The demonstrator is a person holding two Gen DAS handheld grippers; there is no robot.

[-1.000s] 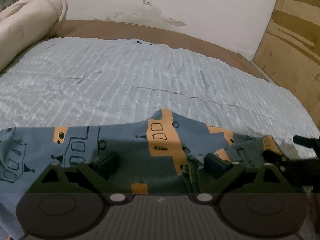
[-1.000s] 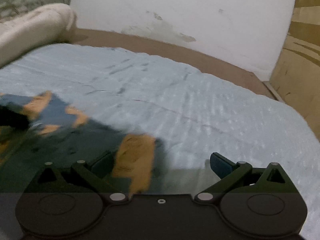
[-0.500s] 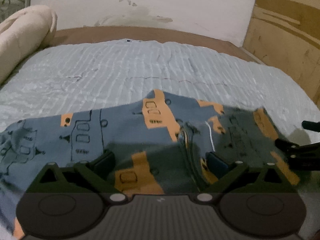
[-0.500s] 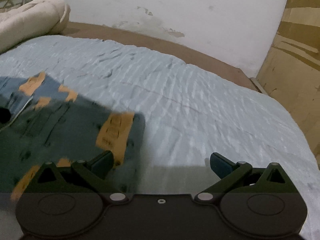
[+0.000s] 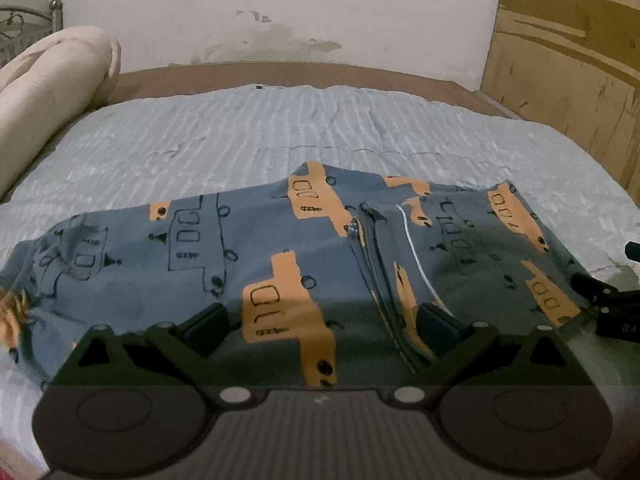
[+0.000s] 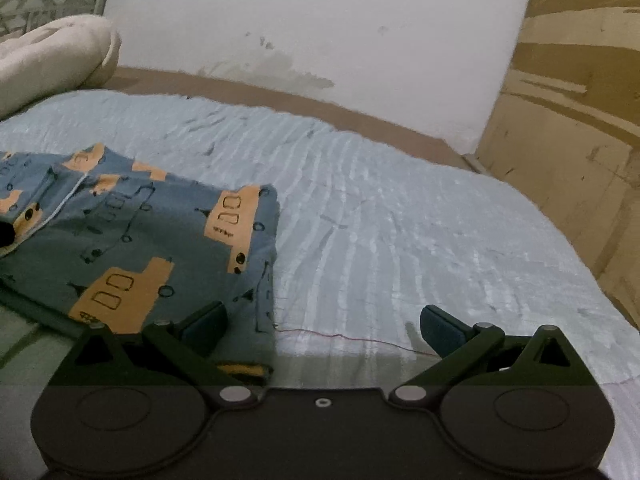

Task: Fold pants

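Here, patterned pants (image 5: 280,264) lie spread on bed (image 5: 320,128); left gripper (image 5: 320,322) and right gripper (image 6: 324,322) gape wide, empty, right at pants' 3 o'clock edge, seemingly poised for fold.

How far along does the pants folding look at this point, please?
The pants lie spread flat on the bedcover, seemingly doubled leg over leg, though I can't confirm that. Nothing is in hand: the left gripper and right gripper are both open. The lengthwise folds into a compact stack remain.
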